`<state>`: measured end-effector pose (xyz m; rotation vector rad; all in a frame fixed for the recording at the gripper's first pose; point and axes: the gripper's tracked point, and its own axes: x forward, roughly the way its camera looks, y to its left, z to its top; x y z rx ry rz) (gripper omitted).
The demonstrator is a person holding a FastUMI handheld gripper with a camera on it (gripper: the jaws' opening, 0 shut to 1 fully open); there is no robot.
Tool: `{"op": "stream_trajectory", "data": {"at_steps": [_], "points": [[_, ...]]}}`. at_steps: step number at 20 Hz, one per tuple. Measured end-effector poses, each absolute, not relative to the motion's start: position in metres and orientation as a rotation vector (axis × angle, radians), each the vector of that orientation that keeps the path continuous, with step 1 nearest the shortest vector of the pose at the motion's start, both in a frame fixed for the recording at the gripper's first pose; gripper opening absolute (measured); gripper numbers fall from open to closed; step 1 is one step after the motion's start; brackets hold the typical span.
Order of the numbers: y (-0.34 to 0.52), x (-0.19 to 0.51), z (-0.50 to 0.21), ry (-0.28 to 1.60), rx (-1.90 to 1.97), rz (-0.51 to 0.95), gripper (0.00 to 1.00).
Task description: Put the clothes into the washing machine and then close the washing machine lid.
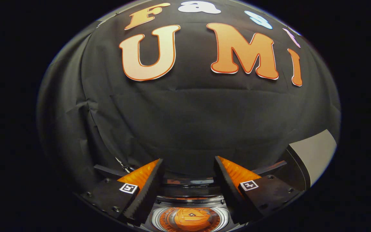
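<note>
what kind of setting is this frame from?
Likely a staged recording booth, not a home: black cloth wall behind, a top-loading washing machine below with orange clothes in its drum. The gripper hangs open above it.

Your gripper fingers stand apart with nothing between them. Below them the washing machine drum is open, orange clothes inside.

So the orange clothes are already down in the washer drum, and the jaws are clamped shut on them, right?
Not quite. The orange clothes do lie in the washer drum, but the gripper is open, its jaws spread wide with nothing between them, above the drum. The gripper view shows it.
</note>
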<state>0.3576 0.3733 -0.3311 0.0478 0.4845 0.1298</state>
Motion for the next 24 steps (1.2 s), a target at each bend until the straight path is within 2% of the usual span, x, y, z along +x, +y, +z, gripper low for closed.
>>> {"op": "stream_trajectory", "data": {"at_steps": [24], "points": [[0.368, 0.256, -0.35, 0.419, 0.036, 0.133, 0.99]]}}
